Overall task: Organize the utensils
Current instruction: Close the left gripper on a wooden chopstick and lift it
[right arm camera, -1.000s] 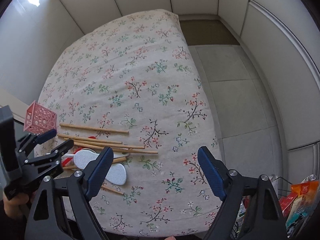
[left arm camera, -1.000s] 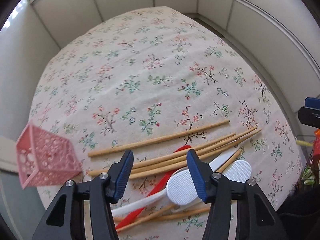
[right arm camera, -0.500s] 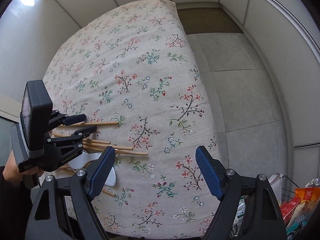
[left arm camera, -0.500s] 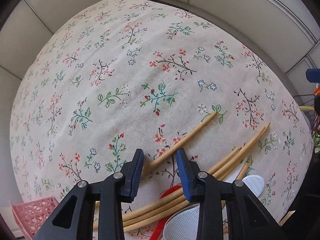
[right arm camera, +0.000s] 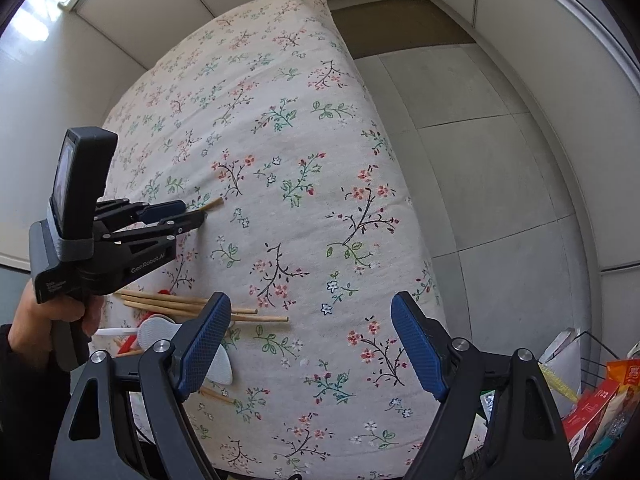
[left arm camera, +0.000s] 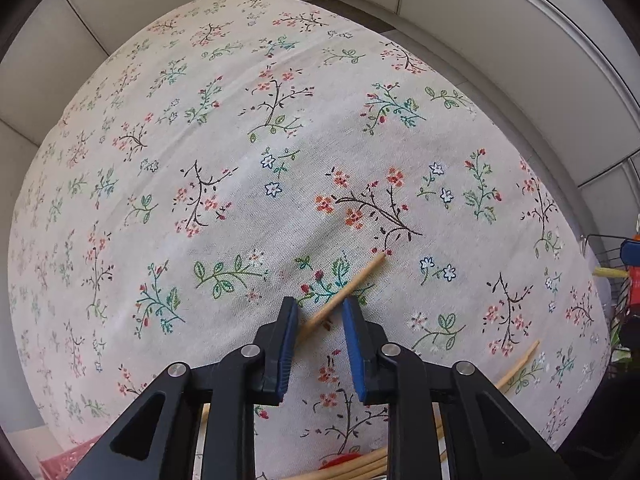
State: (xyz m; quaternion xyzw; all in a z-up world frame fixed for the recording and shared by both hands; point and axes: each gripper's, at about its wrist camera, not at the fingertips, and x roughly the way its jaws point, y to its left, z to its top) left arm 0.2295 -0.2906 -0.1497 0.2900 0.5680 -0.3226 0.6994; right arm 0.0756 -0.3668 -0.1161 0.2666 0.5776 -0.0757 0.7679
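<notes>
Straddling chopstick (left arm camera: 345,293) on floral tablecloth (left arm camera: 224,184), left gripper (left arm camera: 319,312) marked "GenRobot.AI", jaws narrowly parted; right gripper (right arm camera: 310,346) hovering wide open beside tablecloth edge.

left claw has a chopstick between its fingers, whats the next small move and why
Probably close the left claw fully: the chopstick lies between its blue pads, which still show a gap, so it does not look gripped yet. The right claw hangs open, holding nothing.

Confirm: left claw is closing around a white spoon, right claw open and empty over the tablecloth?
Not quite. The left claw has a wooden chopstick between its fingers, not a white spoon; the left wrist view shows it. The white spoon lies back in the pile. The right claw is open and empty over the tablecloth, as you said.
</notes>
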